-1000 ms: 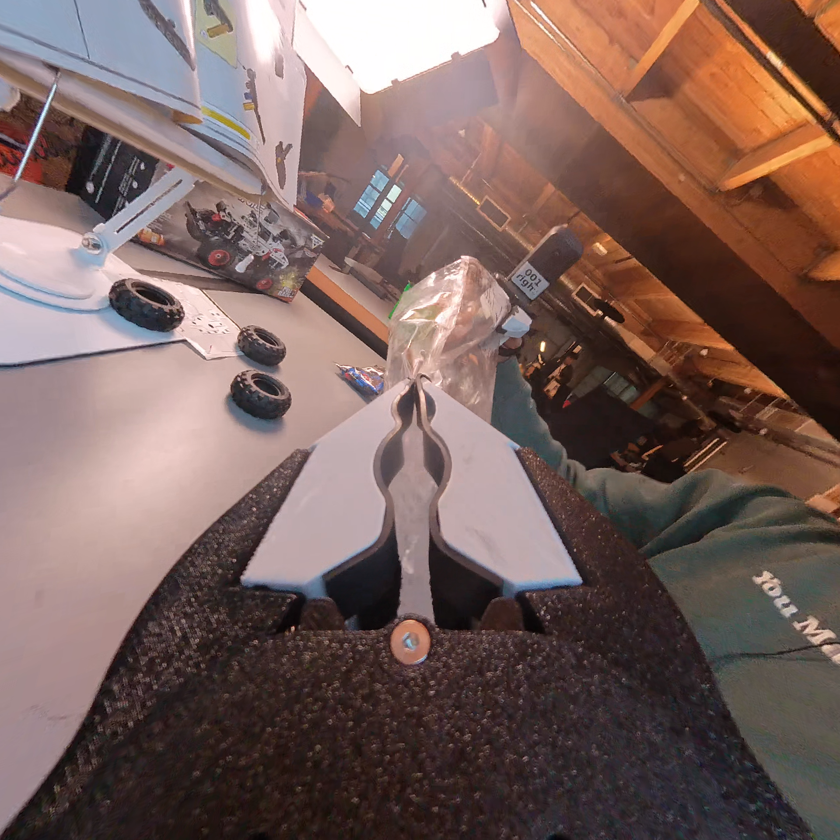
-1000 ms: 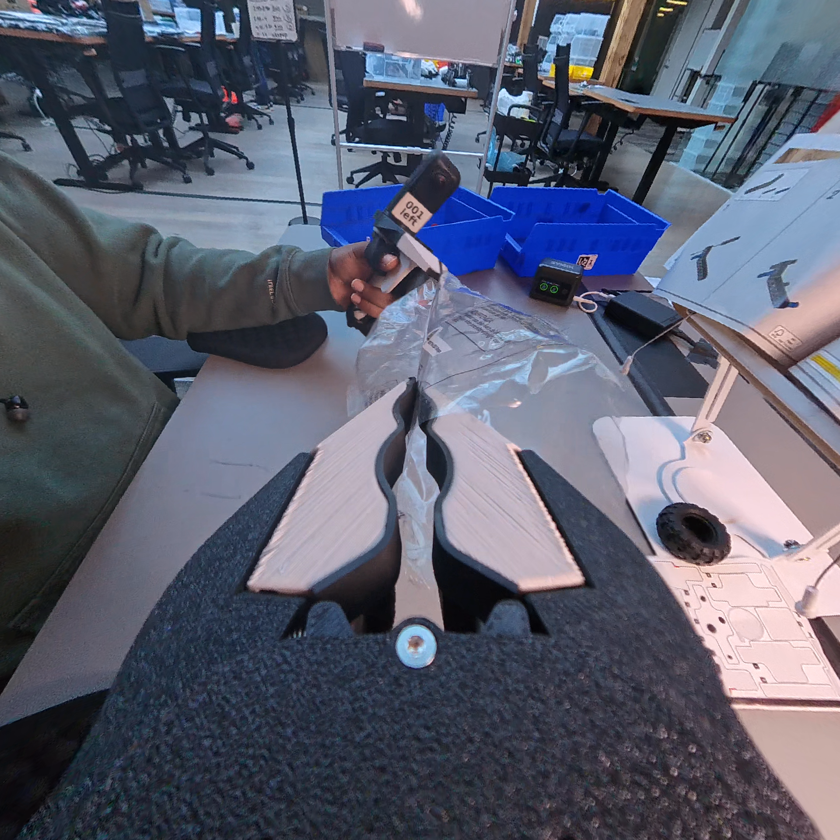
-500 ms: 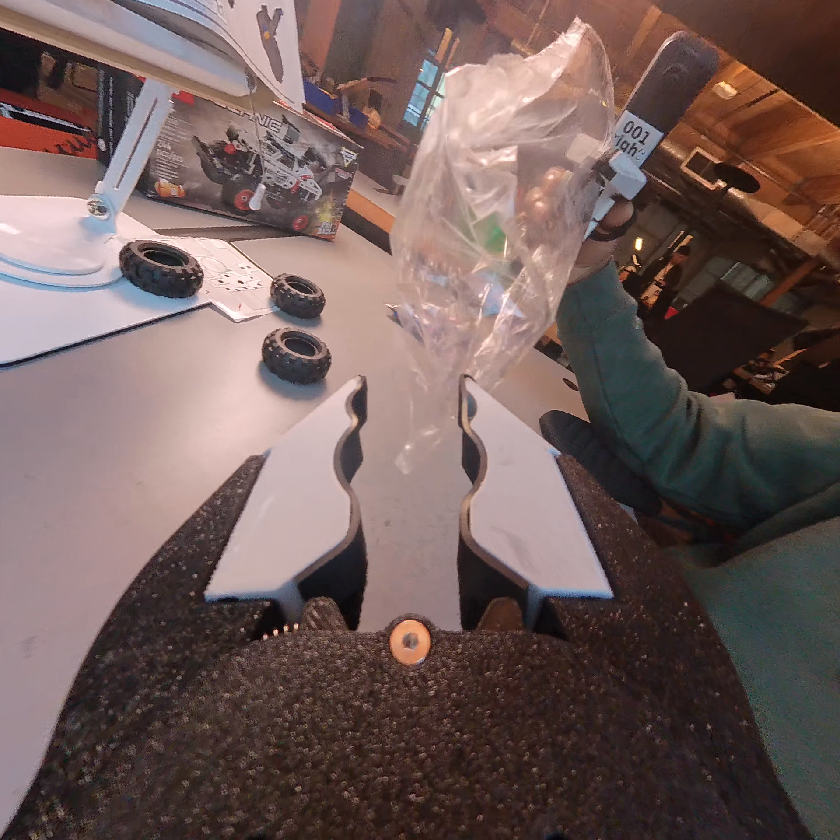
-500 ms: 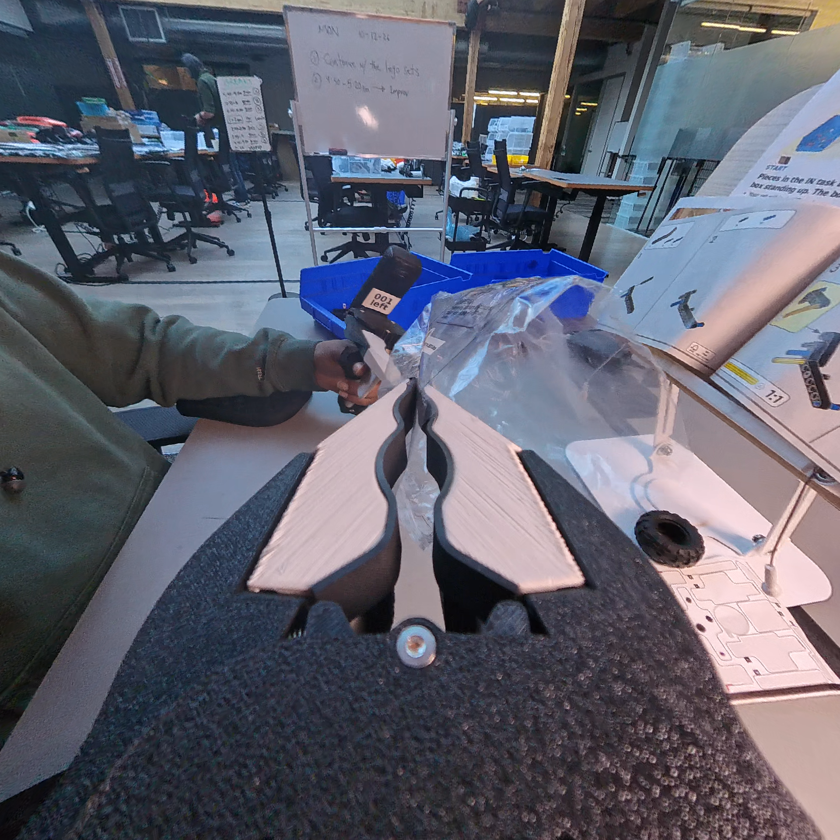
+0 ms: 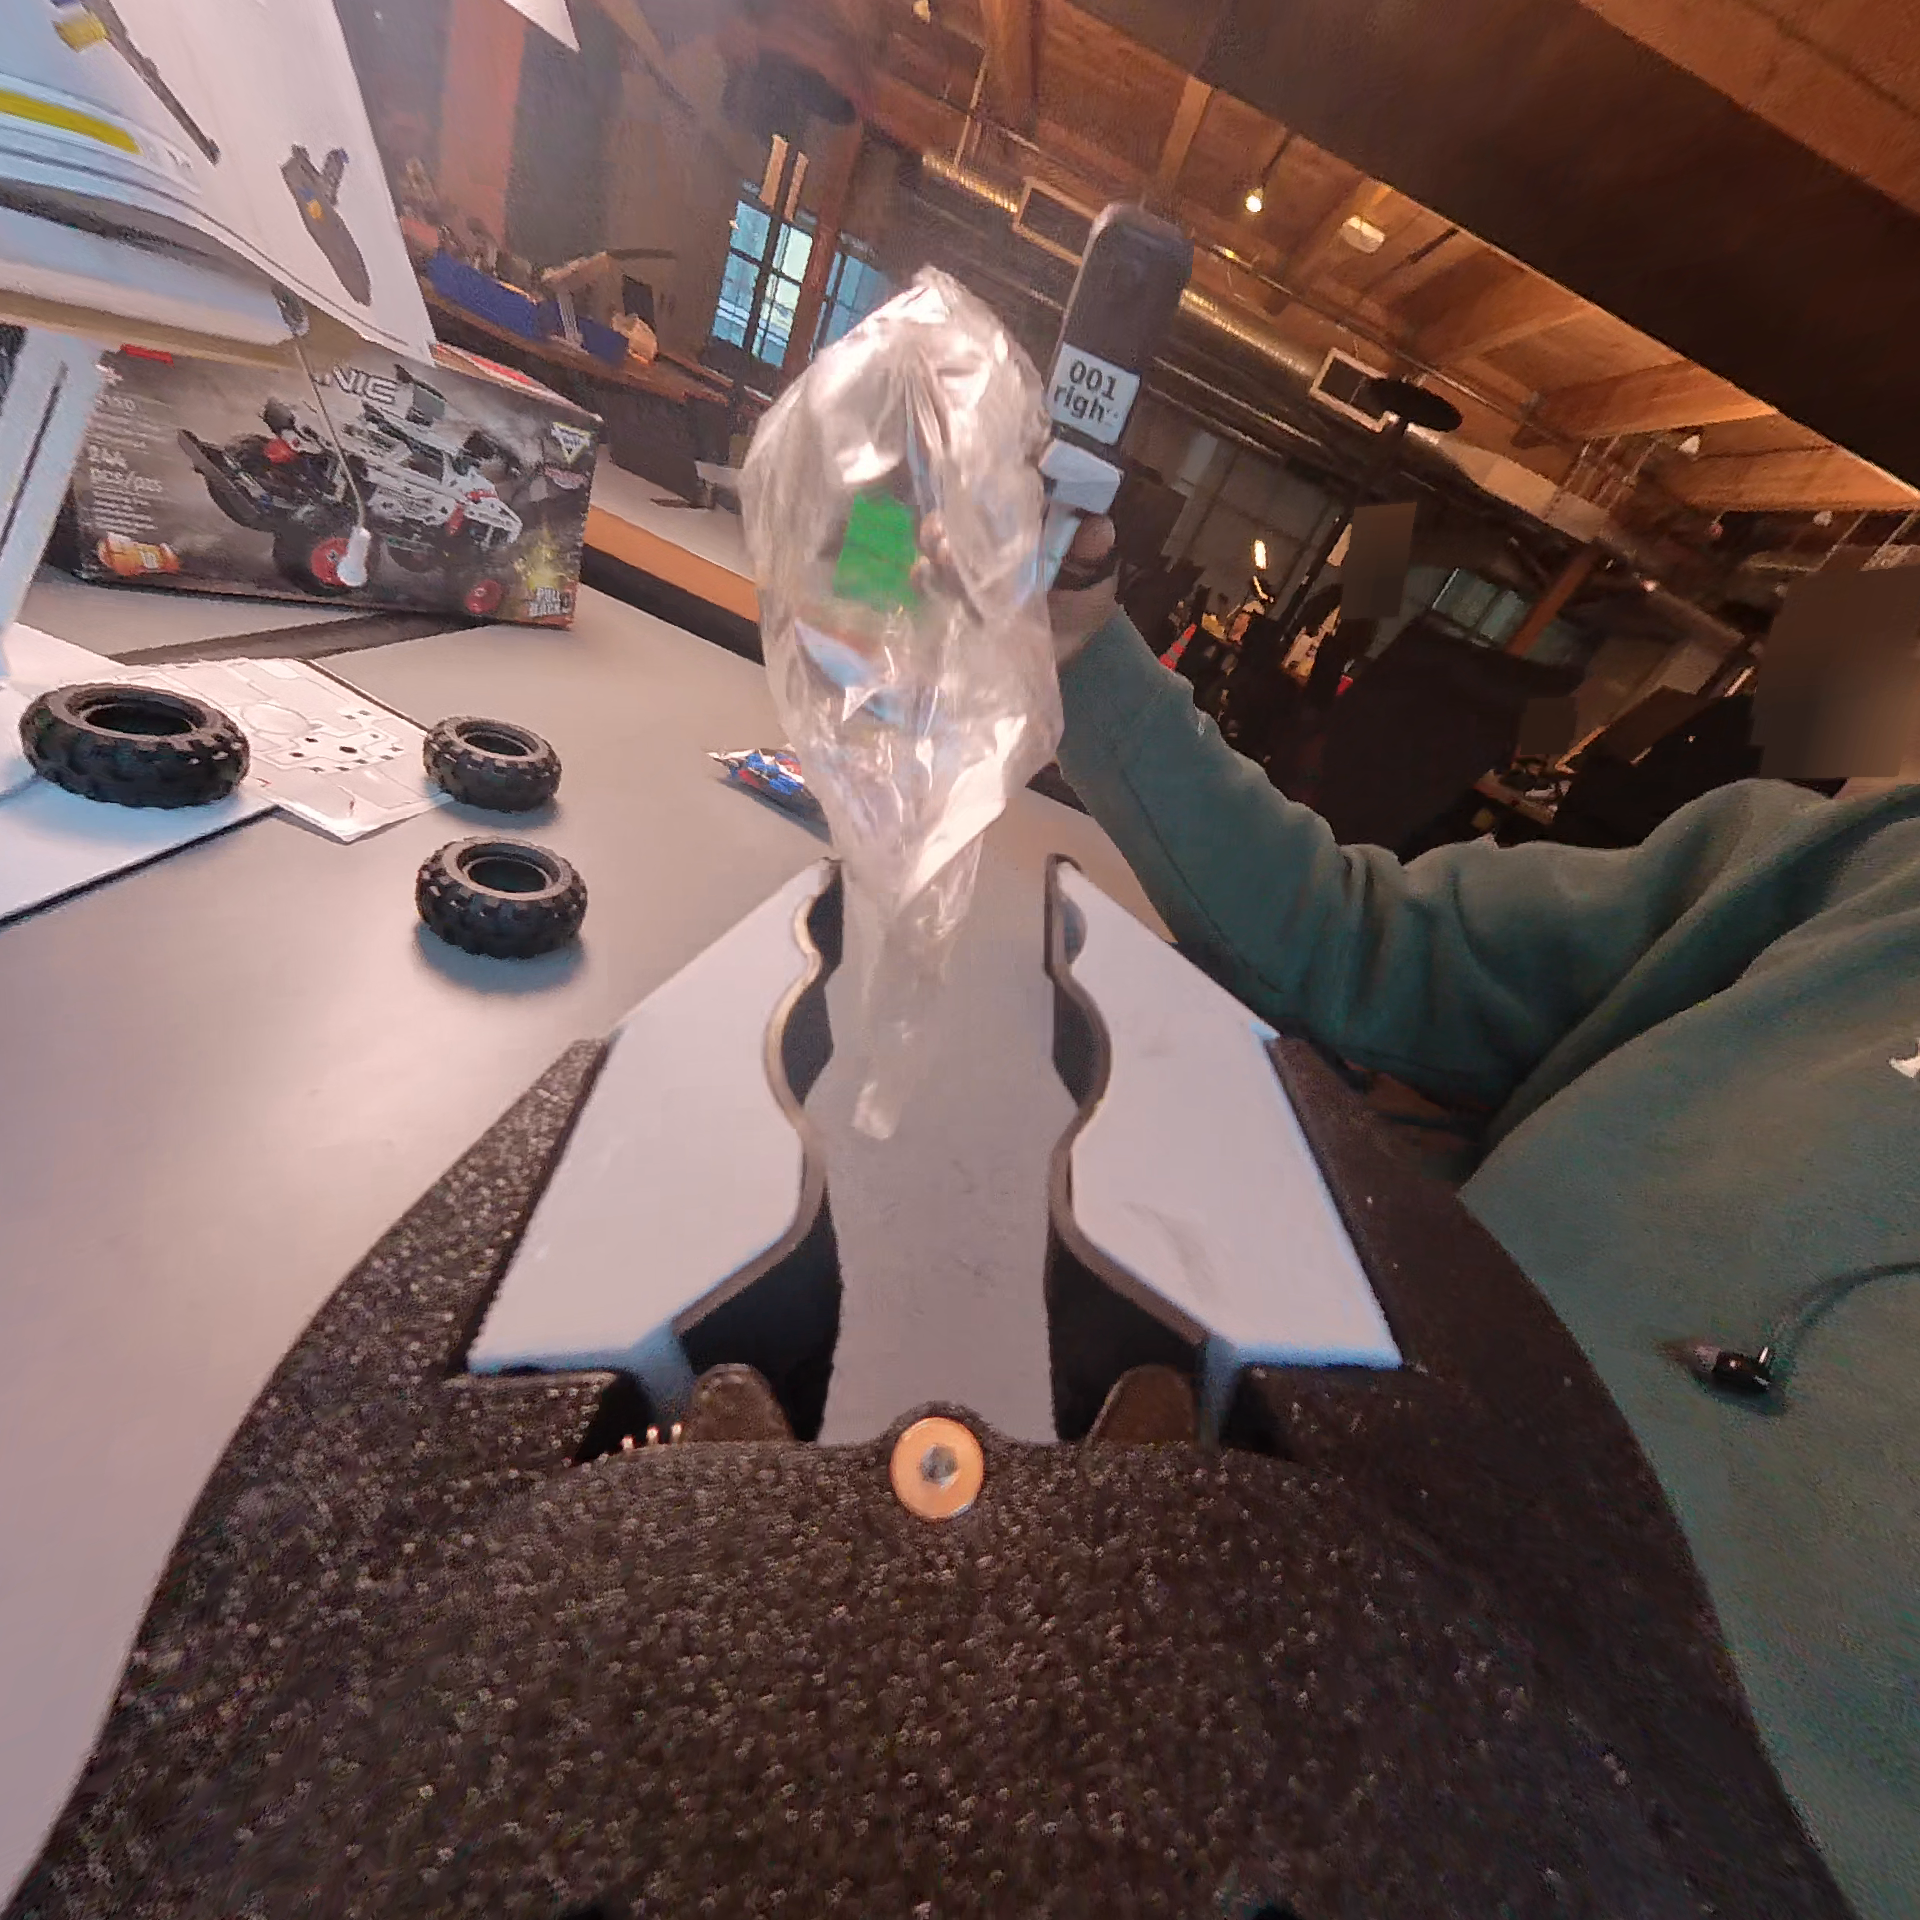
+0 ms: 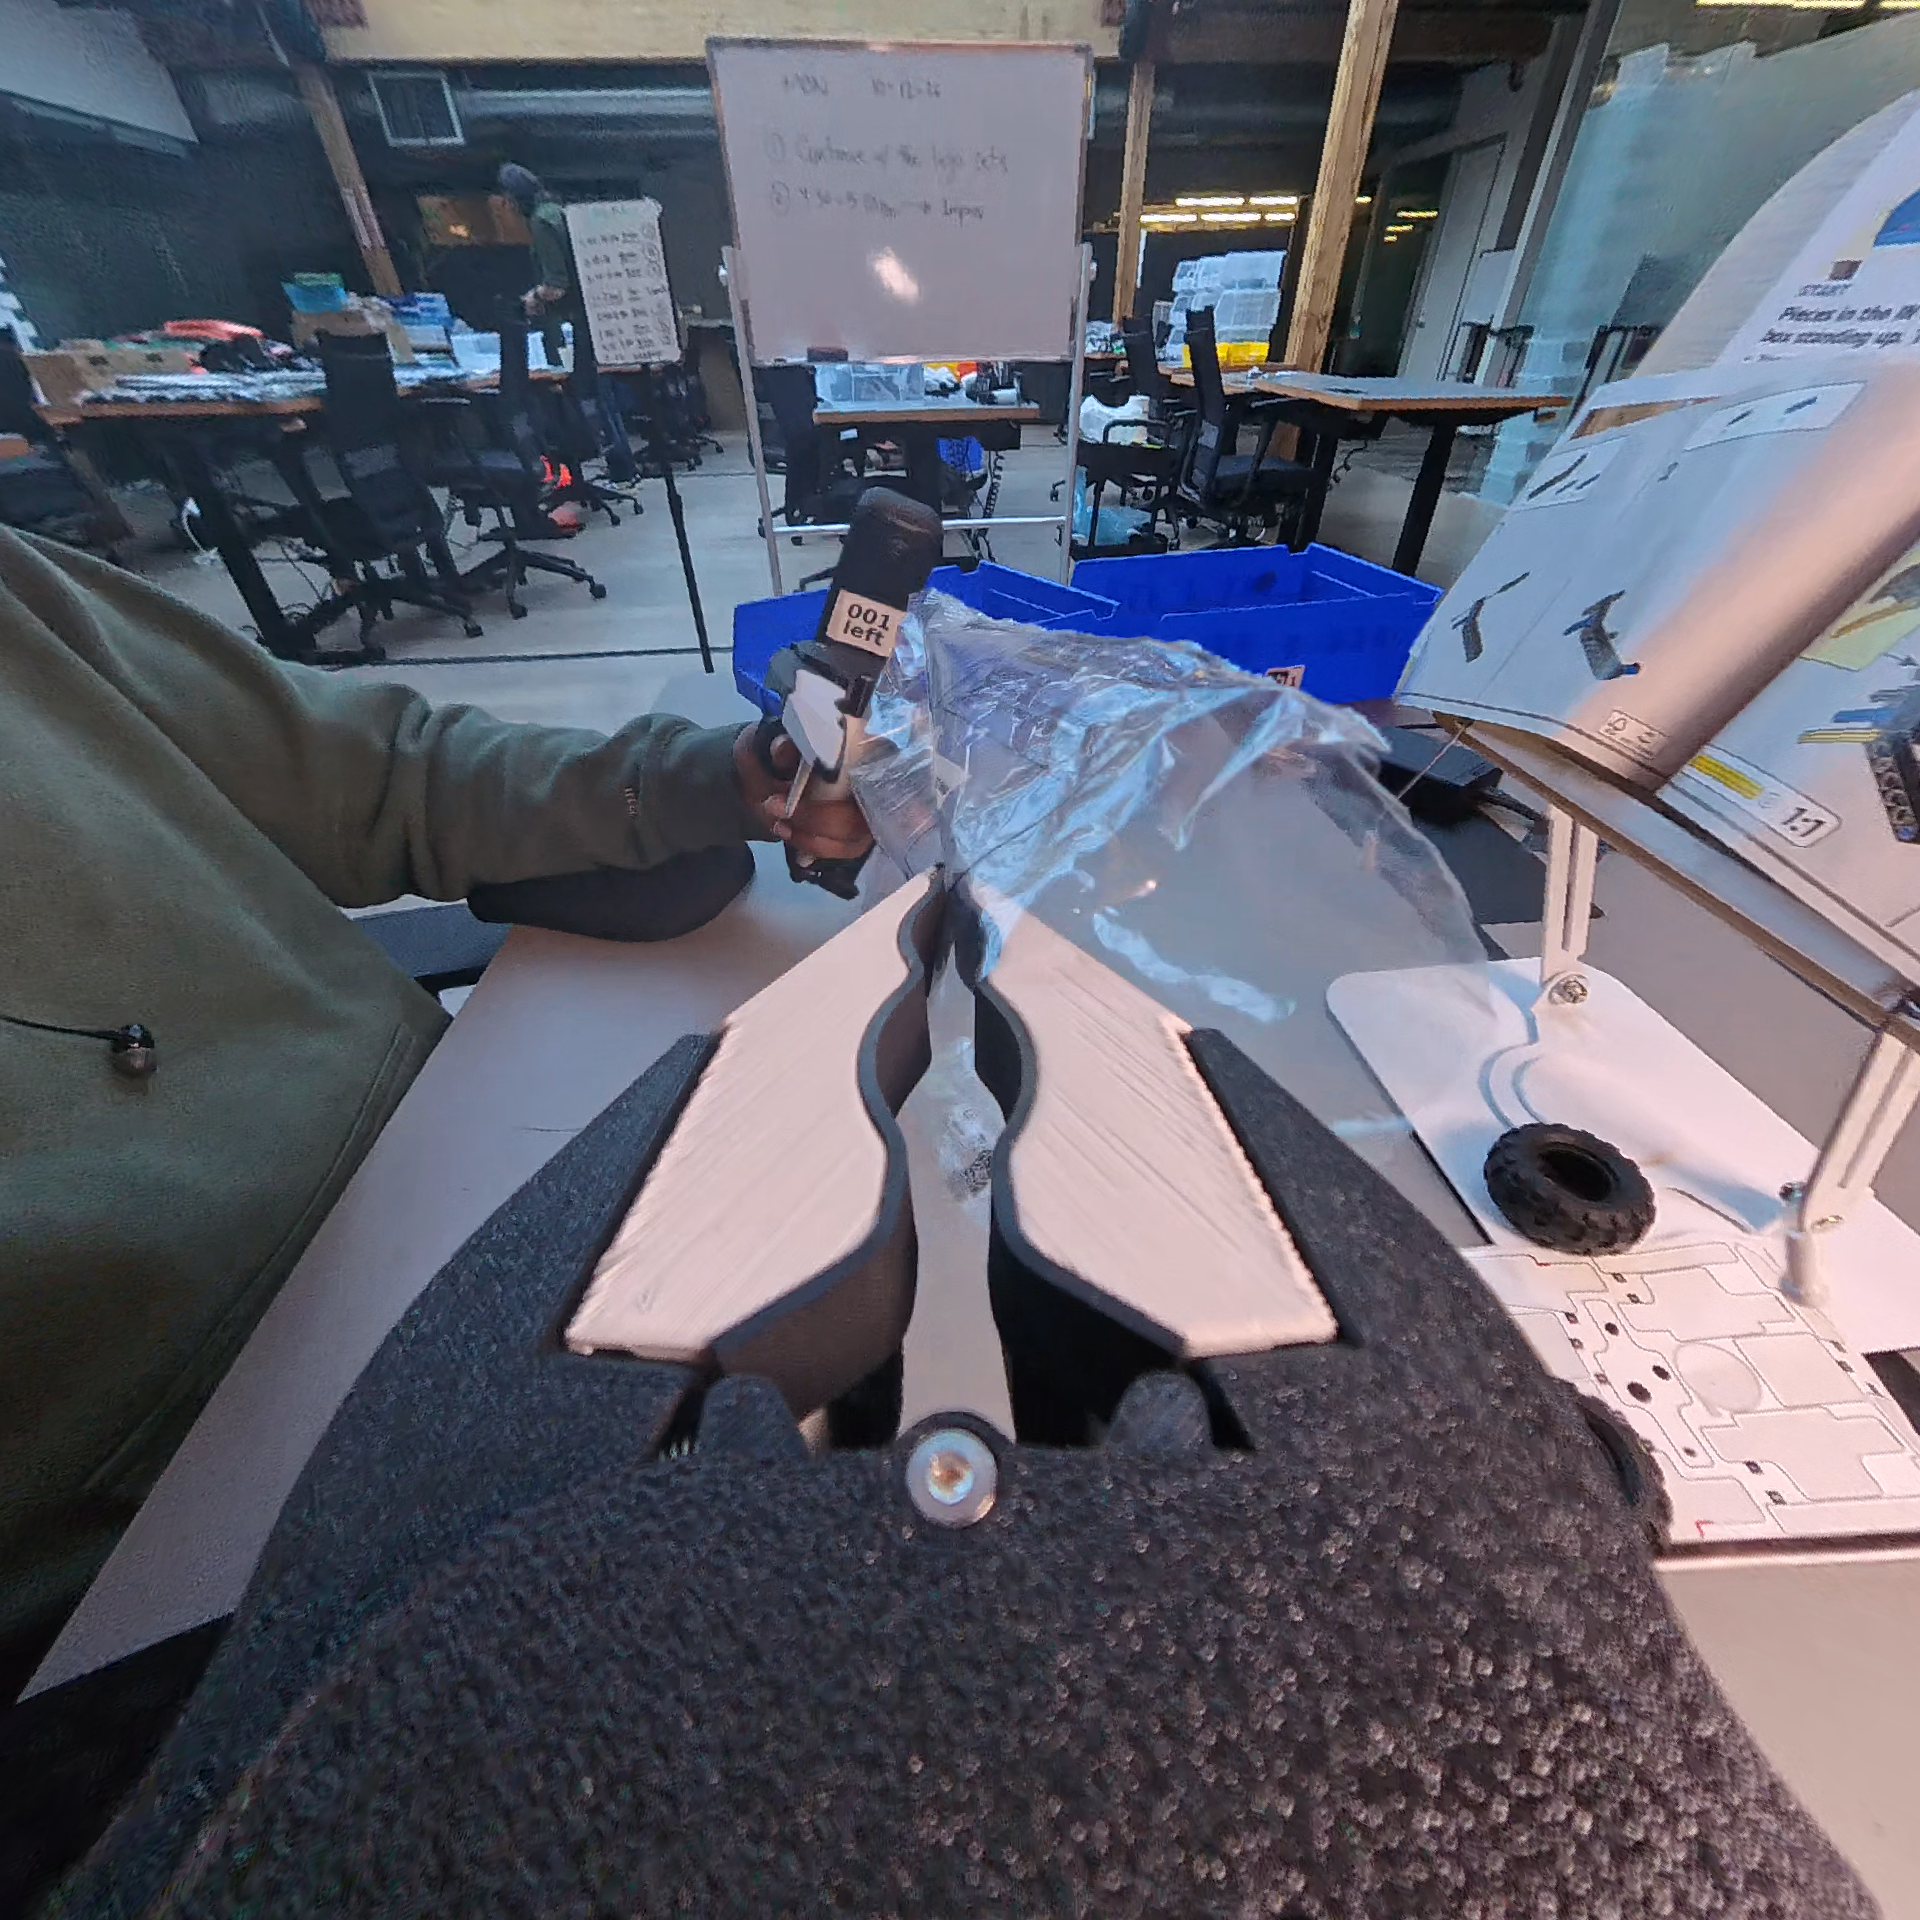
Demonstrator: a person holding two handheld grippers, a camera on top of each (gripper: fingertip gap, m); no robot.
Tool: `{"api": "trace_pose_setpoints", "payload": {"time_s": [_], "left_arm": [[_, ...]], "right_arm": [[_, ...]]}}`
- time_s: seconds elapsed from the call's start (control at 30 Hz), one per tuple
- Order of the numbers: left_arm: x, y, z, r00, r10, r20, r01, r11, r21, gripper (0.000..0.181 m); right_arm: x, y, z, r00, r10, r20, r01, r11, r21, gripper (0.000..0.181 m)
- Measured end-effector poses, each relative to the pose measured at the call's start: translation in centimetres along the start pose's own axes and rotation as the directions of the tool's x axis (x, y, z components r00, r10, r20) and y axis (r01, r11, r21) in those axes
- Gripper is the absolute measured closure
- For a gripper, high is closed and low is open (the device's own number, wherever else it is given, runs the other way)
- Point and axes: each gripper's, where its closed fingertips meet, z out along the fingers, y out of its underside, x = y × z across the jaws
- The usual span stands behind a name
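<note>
Crinkled clear plastic bag (image 6: 1091,790), holding small green pieces, is pinched at one corner between the closed fingertips of the right gripper (image 6: 948,902), centre frame. The left gripper (image 5: 940,883) stands wide apart, the bag's tail hanging loose between its fingers. Thin film may slip or tear, scattering pieces near the black rubber tyres (image 5: 501,910).
</note>
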Motion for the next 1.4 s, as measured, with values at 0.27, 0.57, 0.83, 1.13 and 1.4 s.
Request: {"api": "trace_pose_setpoints", "payload": {"time_s": [0.27,0.57,0.83,1.13,1.4], "left_arm": [[-1.7,-2.3,-1.2,0.994,0.027,0.104,-0.036,0.995,0.088,0.141],[-3.6,-0.3,-1.1,0.953,0.182,0.241,-0.167,0.982,-0.083,0.137],[-5.3,2.6,-0.8,0.988,-0.028,0.155,0.046,0.992,-0.115,0.115],[-2.2,0.8,-0.4,1.000,0.002,-0.009,-0.003,0.998,-0.061,0.163],[-1.1,1.6,-1.6,0.998,-0.030,-0.049,0.021,0.982,-0.187,0.180]], "right_arm": [[-0.8,0.9,2.2,0.999,0.016,0.049,-0.013,0.999,-0.044,0.181],[-2.2,1.8,3.3,0.988,0.056,0.141,-0.046,0.996,-0.070,0.181],[-4.6,1.5,3.9,0.962,0.057,0.266,-0.045,0.998,-0.050,0.181],[-4.9,1.6,4.2,0.953,0.066,0.297,-0.058,0.998,-0.036,0.181],[-0.5,5.2,1.6,0.989,0.102,0.111,-0.082,0.981,-0.174,0.181]]}}
